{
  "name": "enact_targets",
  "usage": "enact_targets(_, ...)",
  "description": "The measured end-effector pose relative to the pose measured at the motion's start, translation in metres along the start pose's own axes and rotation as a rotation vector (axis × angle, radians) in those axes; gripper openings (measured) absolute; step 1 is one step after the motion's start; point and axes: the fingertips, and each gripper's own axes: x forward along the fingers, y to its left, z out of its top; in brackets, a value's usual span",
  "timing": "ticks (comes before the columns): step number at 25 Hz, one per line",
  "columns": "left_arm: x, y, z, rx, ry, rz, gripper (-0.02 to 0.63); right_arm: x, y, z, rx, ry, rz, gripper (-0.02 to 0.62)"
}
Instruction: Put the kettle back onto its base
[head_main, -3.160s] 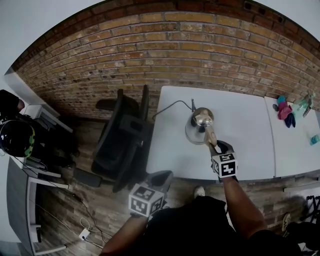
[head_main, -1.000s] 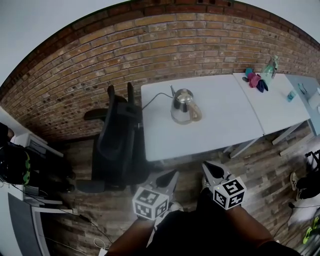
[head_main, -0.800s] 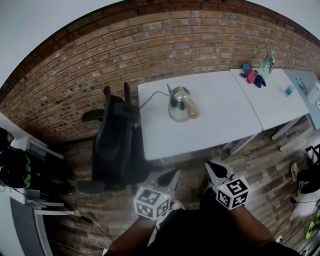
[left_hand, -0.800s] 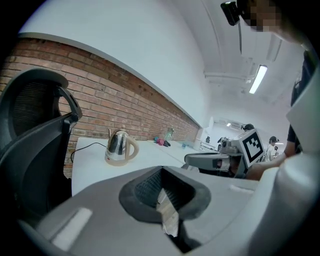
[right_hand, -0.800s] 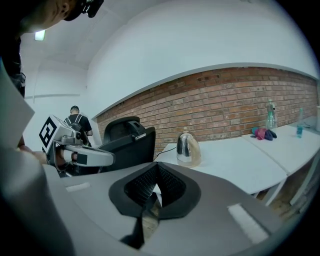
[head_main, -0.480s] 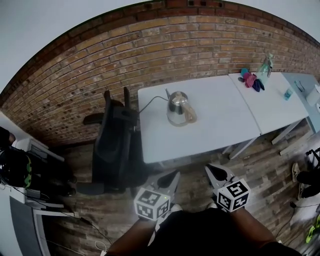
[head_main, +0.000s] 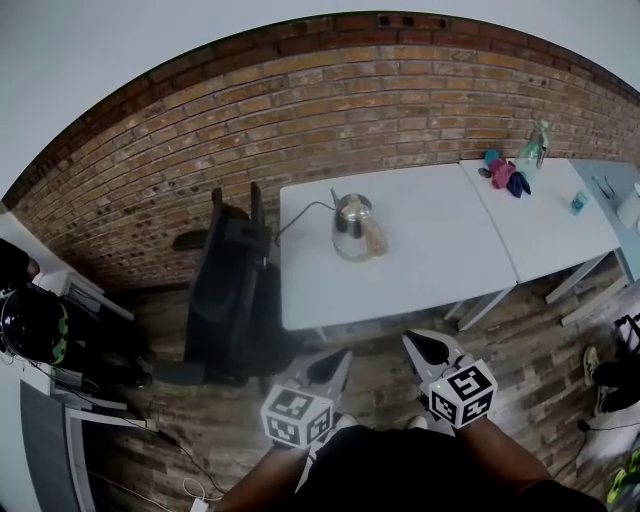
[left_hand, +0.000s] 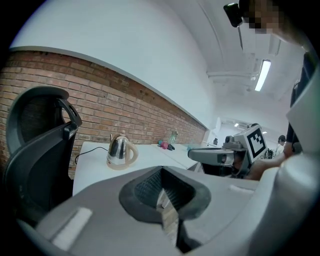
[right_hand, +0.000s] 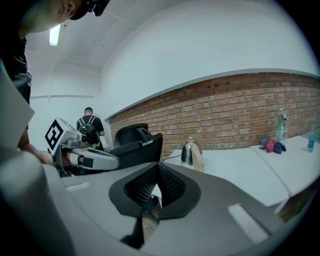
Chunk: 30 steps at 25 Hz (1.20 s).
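Note:
A shiny steel kettle (head_main: 352, 228) with a beige handle stands upright on its base (head_main: 356, 253) on the white table (head_main: 420, 265), with its cord (head_main: 300, 210) trailing to the table's left edge. It also shows in the left gripper view, kettle (left_hand: 118, 151), and in the right gripper view, kettle (right_hand: 191, 153). My left gripper (head_main: 335, 360) and right gripper (head_main: 426, 346) hang side by side over the wooden floor, well short of the table. Both are shut and hold nothing: left gripper (left_hand: 162, 192), right gripper (right_hand: 156, 192).
A black office chair (head_main: 230, 290) stands against the table's left side. A second table (head_main: 560, 225) to the right carries a bottle (head_main: 533, 150) and a pink and blue cloth (head_main: 503, 170). A brick wall (head_main: 330, 110) runs behind. A person (right_hand: 90, 125) stands far off.
The right gripper has let go of the kettle's handle and drawn back off the table. The person stands farther from the table. Over the last second both grippers barely move.

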Motion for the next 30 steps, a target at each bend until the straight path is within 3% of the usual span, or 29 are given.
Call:
enact_targets(7,0.008,-0.018,0.001,-0.002,-0.014,0.032,0.0,-0.019,-0.007,0.008,-0.021,-0.014,0.03,0.025)
enact_targets(30,0.034,-0.049,0.004,0.023,0.002,0.018,0.0,-0.038,-0.031,0.001,-0.027,-0.025,0.031,0.025)
